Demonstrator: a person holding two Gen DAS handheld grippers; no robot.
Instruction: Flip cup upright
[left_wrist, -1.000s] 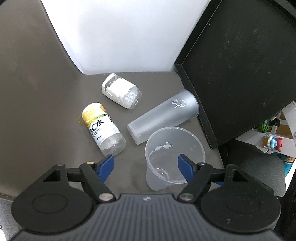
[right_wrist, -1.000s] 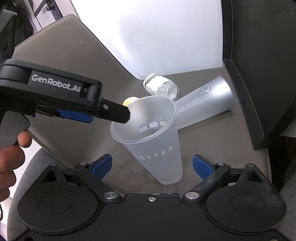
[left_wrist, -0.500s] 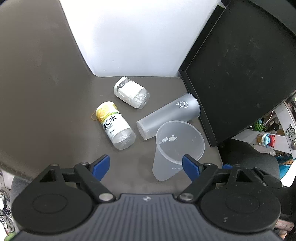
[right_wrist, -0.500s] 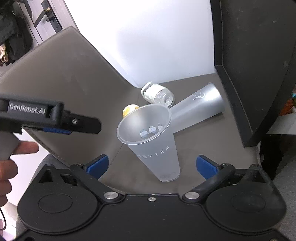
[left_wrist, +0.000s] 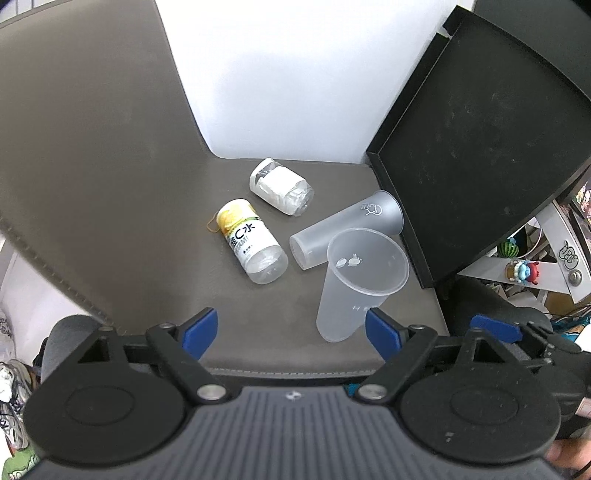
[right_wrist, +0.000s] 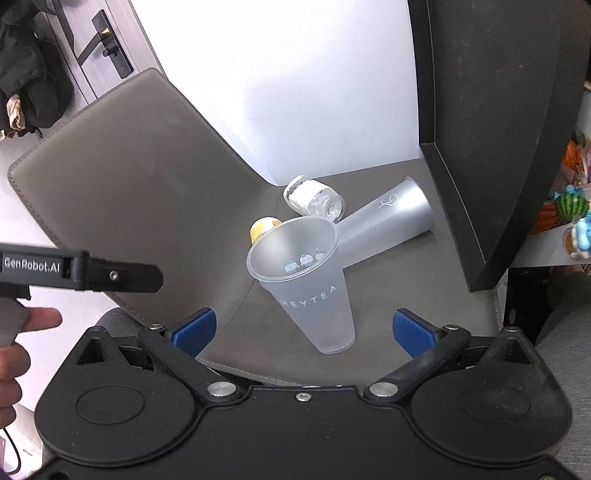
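Observation:
A frosted clear cup marked HEYTEA (left_wrist: 351, 291) (right_wrist: 314, 295) stands upright on the brown mat, mouth up. A second frosted cup (left_wrist: 347, 229) (right_wrist: 388, 218) lies on its side just behind it. My left gripper (left_wrist: 291, 330) is open and empty, held back from the standing cup near the mat's front edge. My right gripper (right_wrist: 301, 330) is open and empty, also back from the cup. The left gripper's body also shows at the left of the right wrist view (right_wrist: 81, 271).
A yellow-capped bottle (left_wrist: 251, 240) and a white-labelled bottle (left_wrist: 280, 186) lie on the brown mat (left_wrist: 110, 184) left of the cups. A black tray (left_wrist: 472, 147) leans at the right. A white wall rises behind. Shelves with toys (left_wrist: 521, 269) are at far right.
Both grippers have pulled back and up from the upright cup, which now looks smaller and further off. The cup has stayed standing in place.

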